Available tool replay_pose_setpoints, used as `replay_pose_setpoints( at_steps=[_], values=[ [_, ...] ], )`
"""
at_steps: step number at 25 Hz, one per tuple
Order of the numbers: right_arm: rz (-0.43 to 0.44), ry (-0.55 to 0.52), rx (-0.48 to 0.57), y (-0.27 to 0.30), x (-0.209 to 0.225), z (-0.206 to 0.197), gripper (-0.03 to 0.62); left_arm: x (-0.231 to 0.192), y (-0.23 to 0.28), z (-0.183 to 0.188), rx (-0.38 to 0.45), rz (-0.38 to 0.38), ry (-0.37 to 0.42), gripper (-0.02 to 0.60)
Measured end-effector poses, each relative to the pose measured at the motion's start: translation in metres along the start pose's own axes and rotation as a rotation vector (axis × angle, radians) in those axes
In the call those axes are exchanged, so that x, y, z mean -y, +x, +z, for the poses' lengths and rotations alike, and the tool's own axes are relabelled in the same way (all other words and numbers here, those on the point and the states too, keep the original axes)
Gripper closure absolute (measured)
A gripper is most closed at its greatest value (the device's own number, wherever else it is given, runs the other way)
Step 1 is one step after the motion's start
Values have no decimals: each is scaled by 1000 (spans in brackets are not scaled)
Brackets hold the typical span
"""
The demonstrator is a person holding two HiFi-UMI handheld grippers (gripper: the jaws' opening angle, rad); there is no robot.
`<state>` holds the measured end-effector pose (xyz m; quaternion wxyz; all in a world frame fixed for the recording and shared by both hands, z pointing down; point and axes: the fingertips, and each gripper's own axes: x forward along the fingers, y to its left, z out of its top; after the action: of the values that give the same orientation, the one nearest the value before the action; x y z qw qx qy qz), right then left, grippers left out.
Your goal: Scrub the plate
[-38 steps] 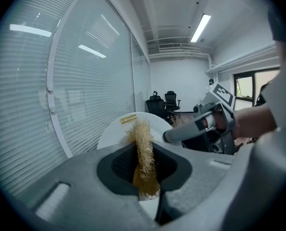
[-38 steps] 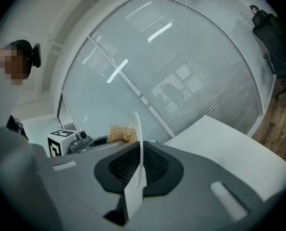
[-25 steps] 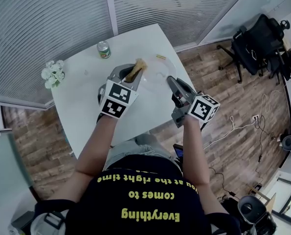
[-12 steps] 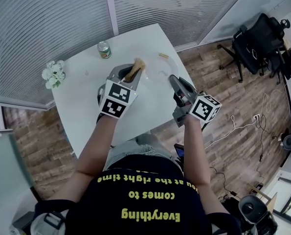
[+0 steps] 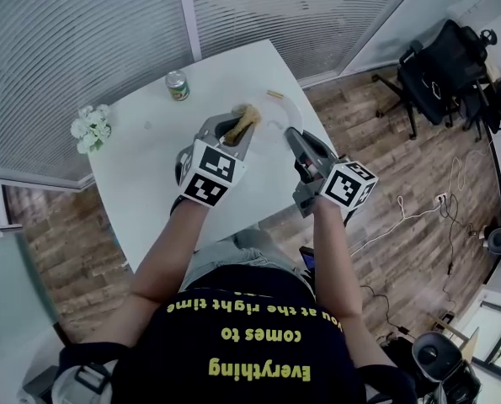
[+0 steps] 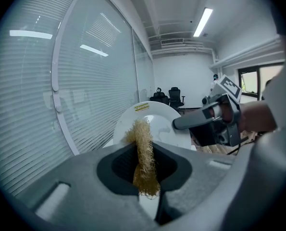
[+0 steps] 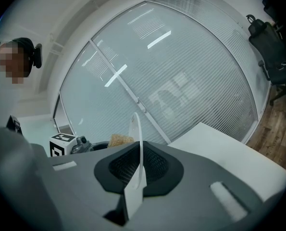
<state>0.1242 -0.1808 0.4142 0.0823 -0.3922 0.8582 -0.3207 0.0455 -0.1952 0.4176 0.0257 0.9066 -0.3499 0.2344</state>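
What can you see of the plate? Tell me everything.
The plate is white, round and thin, with a yellow sticker near its far rim. The right gripper is shut on its rim, which shows edge-on between the jaws. The tan fibrous scrubber held by the left gripper appears to press on its face. It is above the white table.

Black T-shirt (image 5: 250,343), yellow lettering

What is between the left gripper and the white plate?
A tan, stringy scrubber, pinched in the left gripper's fingers and sticking out toward the plate. The left gripper view shows it best.
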Motion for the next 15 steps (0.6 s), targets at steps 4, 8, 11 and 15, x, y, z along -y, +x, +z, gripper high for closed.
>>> replay_pose_setpoints(
  at_steps=[4,8,11,15],
  values=[
    [-1,1,-5,1,-2,-3,582,9,2,3,5,-22,8,531],
    [0,3,-9,2,-3,-4,582,21,5,8,15,-58,19,531],
    [5,6,-11,2,-4,-4,582,32,6,13,22,-78,32,531],
    [12,11,-15,1,-7,-8,582,45,6,17,29,-103,48,531]
  ],
)
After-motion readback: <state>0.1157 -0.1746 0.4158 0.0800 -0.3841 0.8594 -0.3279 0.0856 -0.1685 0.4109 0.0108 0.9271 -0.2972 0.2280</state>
